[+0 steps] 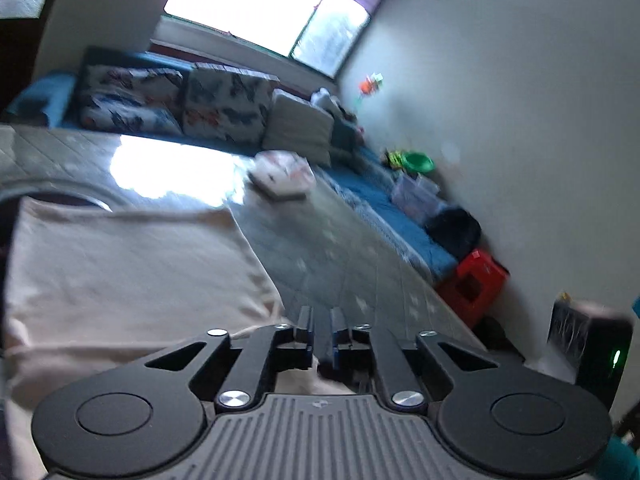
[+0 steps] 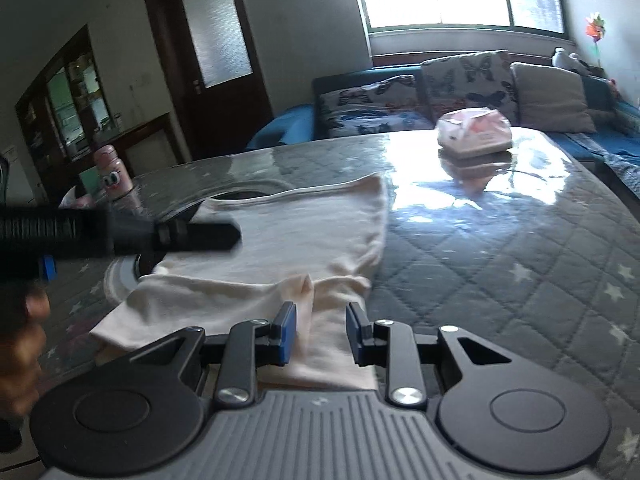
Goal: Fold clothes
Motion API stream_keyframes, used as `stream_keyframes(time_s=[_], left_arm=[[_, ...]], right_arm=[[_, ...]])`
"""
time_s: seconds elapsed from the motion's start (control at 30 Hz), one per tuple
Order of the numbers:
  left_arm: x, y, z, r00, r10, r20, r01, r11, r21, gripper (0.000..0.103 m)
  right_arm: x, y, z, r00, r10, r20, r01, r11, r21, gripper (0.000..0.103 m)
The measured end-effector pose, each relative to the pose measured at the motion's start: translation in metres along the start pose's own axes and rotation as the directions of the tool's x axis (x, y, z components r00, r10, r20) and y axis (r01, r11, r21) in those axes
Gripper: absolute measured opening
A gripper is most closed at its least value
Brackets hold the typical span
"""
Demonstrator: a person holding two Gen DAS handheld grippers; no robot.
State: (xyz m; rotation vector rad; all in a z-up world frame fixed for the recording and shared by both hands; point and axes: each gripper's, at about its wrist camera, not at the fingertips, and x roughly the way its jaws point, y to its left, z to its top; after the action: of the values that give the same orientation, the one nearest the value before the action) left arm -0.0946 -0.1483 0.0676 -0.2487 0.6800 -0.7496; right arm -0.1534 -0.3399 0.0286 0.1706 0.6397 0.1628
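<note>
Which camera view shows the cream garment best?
The right wrist view shows the cream garment best: its neckline, its outer edge and a folded layer near the right gripper are sharp. The left wrist view shows only a blurred slab of it, cut off at the frame's left edge.

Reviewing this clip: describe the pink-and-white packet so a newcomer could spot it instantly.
Start at the grey quilted table in front of the blue sofa. At its far end, below the window, lies the pink-and-white packet, alone on the glare, well beyond the cream shirt.
</note>
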Motion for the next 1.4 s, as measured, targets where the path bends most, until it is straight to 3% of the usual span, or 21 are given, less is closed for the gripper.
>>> stream_keyframes(time_s=[0.03, 0.17, 0.37, 0.63, 0.77, 0.9, 1.07, 1.1, 1.23, 1.4], left_arm=[[0.000, 0.000, -0.004, 1.000, -0.001, -0.012, 0.001, 1.000, 0.007, 0.023], [-0.009, 0.008, -0.018, 0.999, -0.008, -0.040, 0.010, 0.999, 0.046, 0.029], [-0.047, 0.038, -0.040, 0.994, 0.099, -0.043, -0.094, 0.989, 0.115, 0.035], [-0.093, 0.073, -0.062, 0.966, 0.257, -0.032, -0.251, 0.958, 0.138, 0.038], [-0.100, 0.081, -0.071, 0.956, 0.292, -0.037, -0.284, 0.947, 0.151, 0.038], [-0.104, 0.087, -0.077, 0.944, 0.328, -0.038, -0.318, 0.935, 0.154, 0.038], [-0.102, 0.092, -0.081, 0.937, 0.348, -0.040, -0.339, 0.929, 0.150, 0.037], [-0.100, 0.091, -0.082, 0.935, 0.353, -0.037, -0.343, 0.926, 0.158, 0.037], [-0.096, 0.088, -0.084, 0.923, 0.384, -0.017, -0.374, 0.908, 0.189, 0.007], [-0.110, 0.097, -0.083, 0.913, 0.408, -0.008, -0.401, 0.902, 0.162, 0.004]], right_arm=[[-0.001, -0.001, 0.000, 1.000, -0.006, 0.001, 0.006, 1.000, 0.002, 0.027], [-0.003, -0.006, 0.002, 1.000, -0.017, 0.009, 0.016, 1.000, 0.015, 0.027], [0.006, 0.003, 0.006, 1.000, 0.018, -0.001, -0.018, 1.000, -0.011, 0.027], [0.049, 0.019, 0.008, 0.998, 0.023, -0.063, -0.027, 0.997, -0.072, 0.026], [0.061, 0.023, 0.005, 0.996, 0.015, -0.091, -0.023, 0.996, -0.085, 0.025], [0.062, 0.026, 0.004, 0.996, 0.001, -0.090, -0.011, 0.994, -0.110, 0.014], [0.064, 0.027, 0.005, 0.996, -0.011, -0.093, -0.001, 0.992, -0.124, 0.013], [0.064, 0.027, 0.006, 0.996, -0.013, -0.092, 0.001, 0.992, -0.124, 0.013], [0.063, 0.033, 0.006, 0.995, -0.045, -0.087, 0.031, 0.987, -0.156, 0.009], [0.062, 0.040, 0.007, 0.993, -0.081, -0.082, 0.065, 0.982, -0.180, 0.007]])
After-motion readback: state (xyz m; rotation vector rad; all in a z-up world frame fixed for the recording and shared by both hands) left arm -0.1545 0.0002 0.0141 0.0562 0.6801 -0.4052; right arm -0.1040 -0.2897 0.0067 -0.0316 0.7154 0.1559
